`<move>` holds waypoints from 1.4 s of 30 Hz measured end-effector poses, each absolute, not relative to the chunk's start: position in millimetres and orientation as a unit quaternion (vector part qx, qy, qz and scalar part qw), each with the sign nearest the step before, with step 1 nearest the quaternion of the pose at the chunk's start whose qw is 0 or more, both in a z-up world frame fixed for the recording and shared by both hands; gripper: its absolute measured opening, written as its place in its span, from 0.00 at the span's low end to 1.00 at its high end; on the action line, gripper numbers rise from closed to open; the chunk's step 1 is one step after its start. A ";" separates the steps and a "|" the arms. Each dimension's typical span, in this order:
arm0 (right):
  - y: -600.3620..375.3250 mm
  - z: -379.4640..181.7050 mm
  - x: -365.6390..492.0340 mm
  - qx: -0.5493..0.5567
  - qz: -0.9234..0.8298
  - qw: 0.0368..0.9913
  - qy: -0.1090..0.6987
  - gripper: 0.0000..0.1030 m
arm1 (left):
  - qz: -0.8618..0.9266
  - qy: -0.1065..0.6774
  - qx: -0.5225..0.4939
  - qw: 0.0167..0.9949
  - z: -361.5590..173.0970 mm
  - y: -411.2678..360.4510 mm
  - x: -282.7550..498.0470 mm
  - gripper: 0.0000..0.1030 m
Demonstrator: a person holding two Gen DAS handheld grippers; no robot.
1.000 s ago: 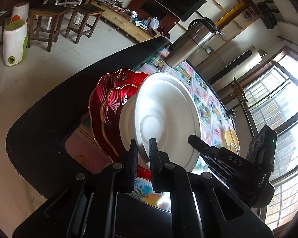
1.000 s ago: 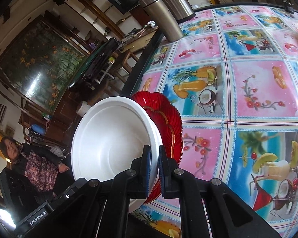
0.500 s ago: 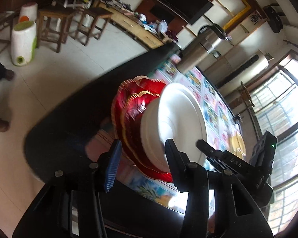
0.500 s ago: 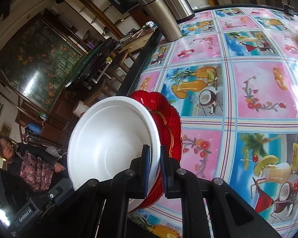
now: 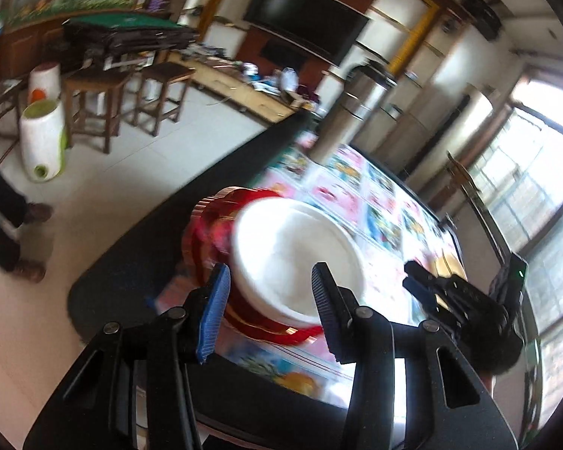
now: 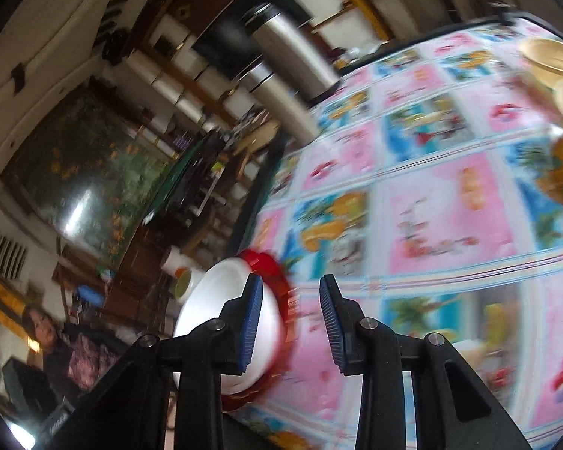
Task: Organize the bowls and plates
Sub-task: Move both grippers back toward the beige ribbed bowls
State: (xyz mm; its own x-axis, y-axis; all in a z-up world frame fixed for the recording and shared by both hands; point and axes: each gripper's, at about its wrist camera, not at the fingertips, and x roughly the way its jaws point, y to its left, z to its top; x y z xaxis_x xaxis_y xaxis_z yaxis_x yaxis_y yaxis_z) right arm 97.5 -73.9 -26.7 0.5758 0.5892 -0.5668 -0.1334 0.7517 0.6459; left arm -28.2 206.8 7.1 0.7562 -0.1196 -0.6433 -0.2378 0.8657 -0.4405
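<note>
While our left gripper [image 5: 270, 300] and right gripper [image 6: 289, 318] gape empty, the white bowl [image 5: 296, 255] sits on the red plates [image 5: 206, 232]. Beside the table edge [image 5: 139, 258], we risk nudging the bowl off.

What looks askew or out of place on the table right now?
The white bowl sits on the red plates close to the table's dark edge. Nothing looks spilled or broken, though blur hides detail. Both hand-held grippers are open.

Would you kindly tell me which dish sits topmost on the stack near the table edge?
The white bowl is topmost; unlike the scalloped red plates beneath it, it is plain and white.
</note>
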 end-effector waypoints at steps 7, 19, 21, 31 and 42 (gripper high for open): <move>-156.7 -52.0 95.4 0.321 0.154 0.841 0.407 0.35 | -0.056 0.398 -0.180 0.898 0.4 115.2 -11.3 0.46; -292.4 -57.3 90.0 0.347 0.063 0.864 0.360 0.35 | -0.150 0.497 -0.089 0.850 -34.1 -19.5 23.1 0.46; -309.7 -56.5 91.9 0.341 0.051 0.867 0.359 0.35 | -0.151 0.507 -0.078 0.845 -39.5 -33.9 32.9 0.46; -373.9 -2.4 133.4 0.266 -0.021 0.910 0.319 0.43 | -0.164 0.514 -0.081 0.838 -22.9 -108.2 146.8 0.50; -416.4 -25.0 170.0 0.287 -0.048 0.898 0.329 0.48 | -0.155 0.510 -0.200 0.822 -51.2 -154.3 237.3 0.55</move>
